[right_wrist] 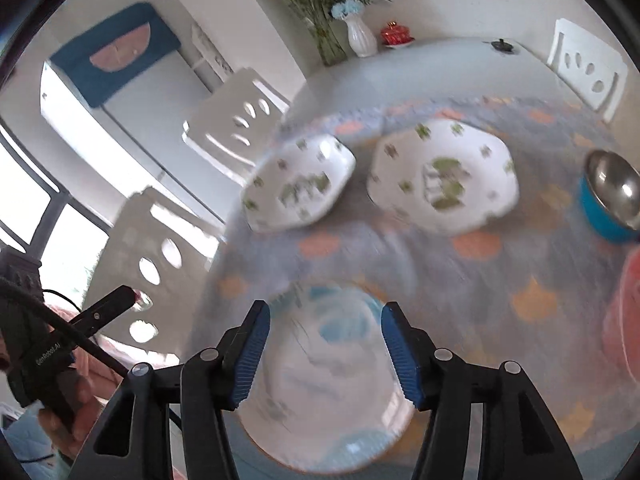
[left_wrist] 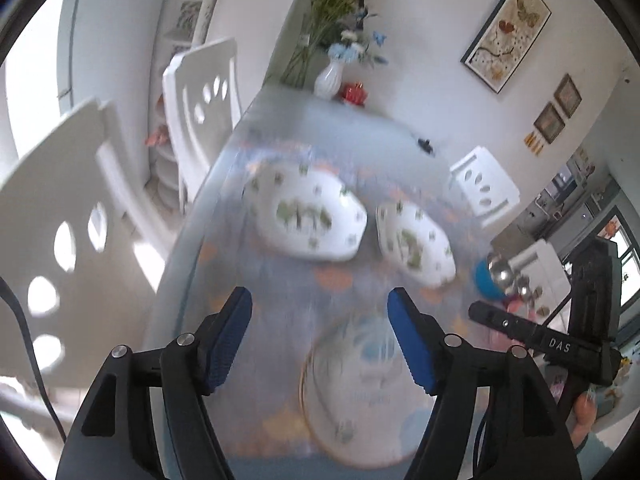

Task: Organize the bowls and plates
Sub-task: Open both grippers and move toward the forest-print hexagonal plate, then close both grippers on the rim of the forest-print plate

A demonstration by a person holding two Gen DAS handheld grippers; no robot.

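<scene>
A round plate (left_wrist: 352, 392) with a gold rim and a blue motif lies on the patterned tablecloth (left_wrist: 280, 276) near the front edge. My left gripper (left_wrist: 318, 300) hovers above it, open, with nothing between its blue pads. In the right wrist view my right gripper (right_wrist: 326, 312) is also open over the same round plate (right_wrist: 328, 384). Two white angular dishes with green prints (right_wrist: 300, 184) (right_wrist: 444, 176) sit side by side mid-table. A blue bowl with a steel inside (right_wrist: 612, 196) stands to the right. Both views are motion-blurred.
White chairs (left_wrist: 200, 96) (right_wrist: 588, 68) stand around the table. At its far end are a white vase with flowers (right_wrist: 362, 38), a red jar (right_wrist: 396, 34) and a small black object (right_wrist: 500, 45). A pink-red thing (right_wrist: 624, 320) shows at the right edge.
</scene>
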